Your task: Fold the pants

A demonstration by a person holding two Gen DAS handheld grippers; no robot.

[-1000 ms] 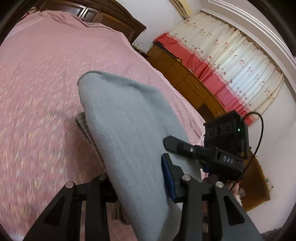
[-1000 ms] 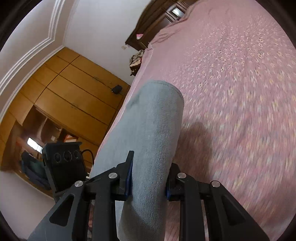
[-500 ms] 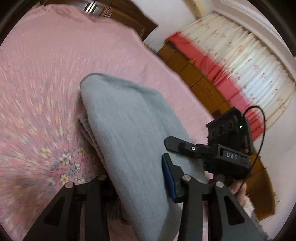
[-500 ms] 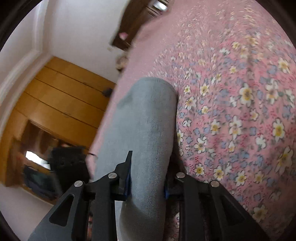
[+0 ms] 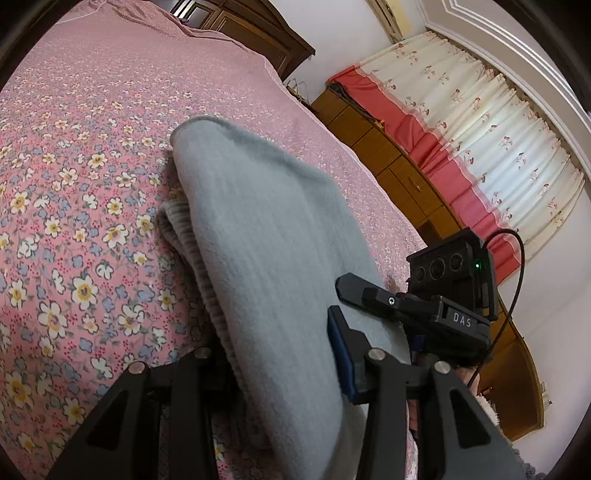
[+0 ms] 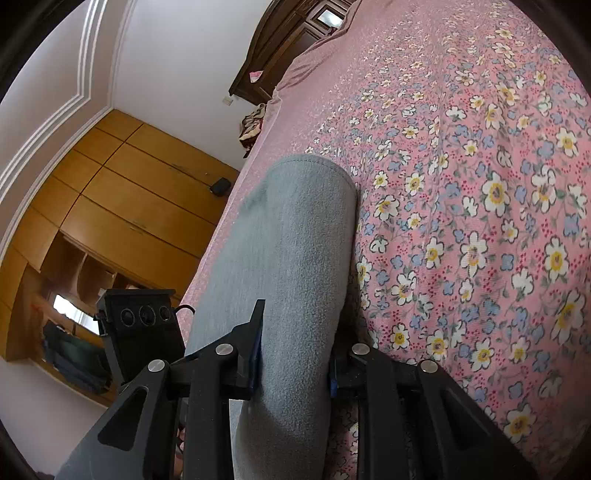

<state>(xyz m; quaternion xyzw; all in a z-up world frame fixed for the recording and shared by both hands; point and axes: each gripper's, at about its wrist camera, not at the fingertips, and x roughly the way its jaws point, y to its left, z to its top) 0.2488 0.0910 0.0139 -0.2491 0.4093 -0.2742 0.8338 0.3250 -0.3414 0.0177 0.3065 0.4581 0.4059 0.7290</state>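
The grey fleece pants (image 5: 258, 229) are folded into a thick bundle whose far fold rests on the pink flowered bedspread (image 5: 74, 184). My left gripper (image 5: 273, 339) is shut on the near left end, its blue-padded finger (image 5: 341, 350) pressed into the cloth; the other finger is hidden under the ribbed layers. My right gripper (image 6: 295, 332) is shut on the pants (image 6: 291, 240) at the right end, with both pads against the cloth. In the left wrist view one finger of the right gripper (image 5: 360, 291) lies on top of the fabric.
The bedspread (image 6: 480, 221) stretches away to a dark wooden headboard (image 5: 258, 33). A low wooden cabinet (image 5: 399, 166) under red and cream curtains runs along one side of the bed. A wooden wardrobe (image 6: 122, 206) stands on the other side.
Both grippers have come down and forward with the folded pants, so the bedspread is much closer and the bundle's far end now rests on it. Both grips hold.
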